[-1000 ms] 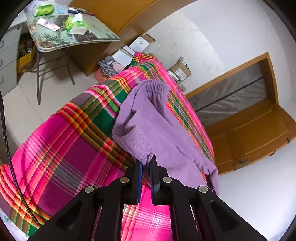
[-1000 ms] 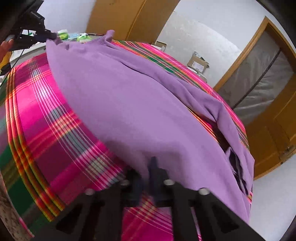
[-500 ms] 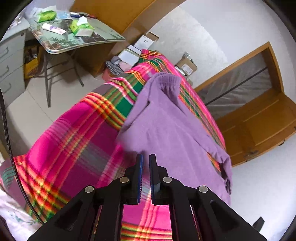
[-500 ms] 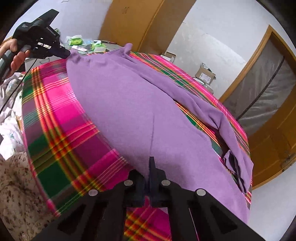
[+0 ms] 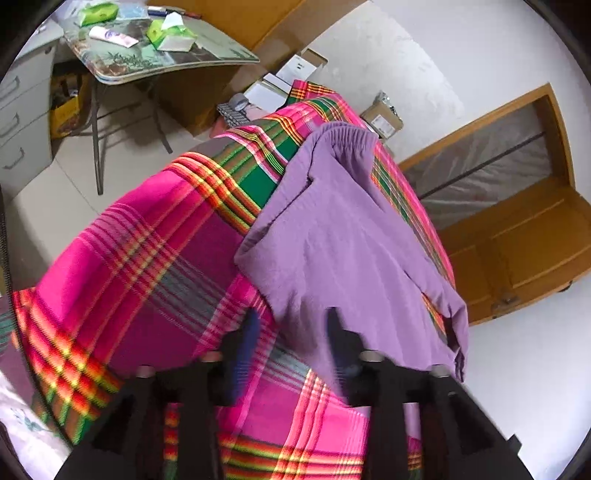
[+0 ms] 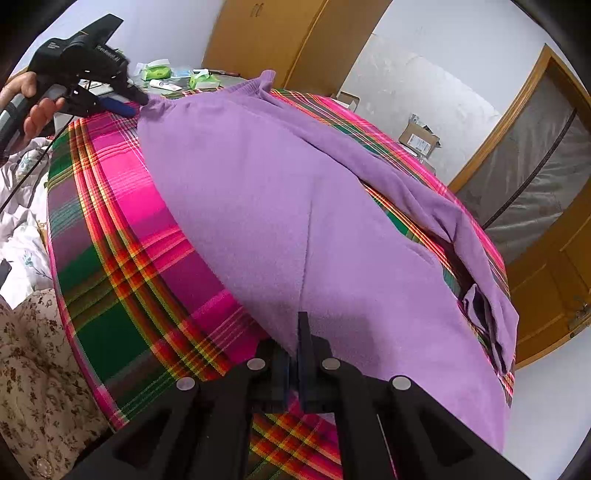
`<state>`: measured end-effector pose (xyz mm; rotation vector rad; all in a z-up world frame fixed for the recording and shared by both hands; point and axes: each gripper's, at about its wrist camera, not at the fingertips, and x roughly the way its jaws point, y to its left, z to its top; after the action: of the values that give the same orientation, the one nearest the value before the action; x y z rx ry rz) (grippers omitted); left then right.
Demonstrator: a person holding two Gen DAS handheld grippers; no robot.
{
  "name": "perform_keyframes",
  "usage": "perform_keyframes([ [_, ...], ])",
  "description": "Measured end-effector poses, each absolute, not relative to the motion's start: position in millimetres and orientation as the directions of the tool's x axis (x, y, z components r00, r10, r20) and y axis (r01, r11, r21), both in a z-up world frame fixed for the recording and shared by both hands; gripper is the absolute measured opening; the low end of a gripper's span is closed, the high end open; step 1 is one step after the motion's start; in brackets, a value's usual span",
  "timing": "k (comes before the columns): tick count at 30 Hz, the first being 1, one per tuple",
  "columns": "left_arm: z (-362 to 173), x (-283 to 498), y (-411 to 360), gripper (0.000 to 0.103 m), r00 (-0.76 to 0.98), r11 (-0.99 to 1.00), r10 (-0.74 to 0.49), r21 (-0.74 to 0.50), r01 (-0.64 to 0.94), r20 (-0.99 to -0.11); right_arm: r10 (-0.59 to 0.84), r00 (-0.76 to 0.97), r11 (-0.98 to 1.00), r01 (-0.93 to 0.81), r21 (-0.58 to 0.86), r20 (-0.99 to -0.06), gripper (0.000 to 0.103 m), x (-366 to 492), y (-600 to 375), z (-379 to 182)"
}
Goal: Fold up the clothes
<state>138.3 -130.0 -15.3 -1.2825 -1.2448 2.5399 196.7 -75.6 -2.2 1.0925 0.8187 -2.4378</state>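
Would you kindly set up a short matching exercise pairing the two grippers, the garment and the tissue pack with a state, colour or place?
Things:
1. left gripper
2. right gripper
3. purple garment
4. green tissue pack

Descriptions:
A. on the side table
B. spread on the plaid cover
C. jaws apart, just opened
D. shut on the garment's edge

Pairs: 1-C, 2-D, 3-B, 4-A

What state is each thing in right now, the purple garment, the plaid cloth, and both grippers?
Garment: spread flat on the cloth, one corner pinched, a sleeve bunched at the far edge.
Cloth: draped over the surface, under the garment.
Left gripper: jaws have just been opening, garment edge lies between them, unpressed.
Right gripper: jaws shut on the garment's near edge.
Cabinet: doors closed.
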Motion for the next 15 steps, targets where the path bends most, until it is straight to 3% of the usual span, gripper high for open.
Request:
perform_keyframes([
  [3, -15.7, 135.3, -132.8, 0.053, -0.678, -0.647, 0.347, -0.689, 0.327, -0.648, -0.078, -0.642, -0.775, 0.520, -0.359, -0.763, 0.003, 195.6, -75.1, -2.5],
  [8, -12.9, 123.1, -129.5, 0.050, -0.659, -0.666, 0.324, -0.658, 0.351, -0.679, -0.082, -0.642, -0.774, 0.523, -0.357, -0.762, 0.003, 191.5, -72.8, -1.5],
  [9, -12.7, 121.4, -127.7, 0.046, -0.656, -0.678, 0.315, -0.646, 0.350, -0.686, -0.084, -0.642, -0.774, 0.524, -0.356, -0.762, 0.003, 191.1, -72.2, -1.3],
  [11, -13.3, 117.8, -124.0, 0.006, -0.645, -0.699, 0.311, -0.628, 0.343, -0.698, -0.087, -0.643, -0.773, 0.526, -0.356, -0.761, 0.003, 190.8, -71.2, -0.7],
  [15, -9.3, 122.2, -121.9, 0.005, -0.661, -0.728, 0.284, -0.605, 0.323, -0.694, -0.090, -0.648, -0.769, 0.528, -0.361, -0.756, 0.003, 192.3, -70.2, 1.9],
])
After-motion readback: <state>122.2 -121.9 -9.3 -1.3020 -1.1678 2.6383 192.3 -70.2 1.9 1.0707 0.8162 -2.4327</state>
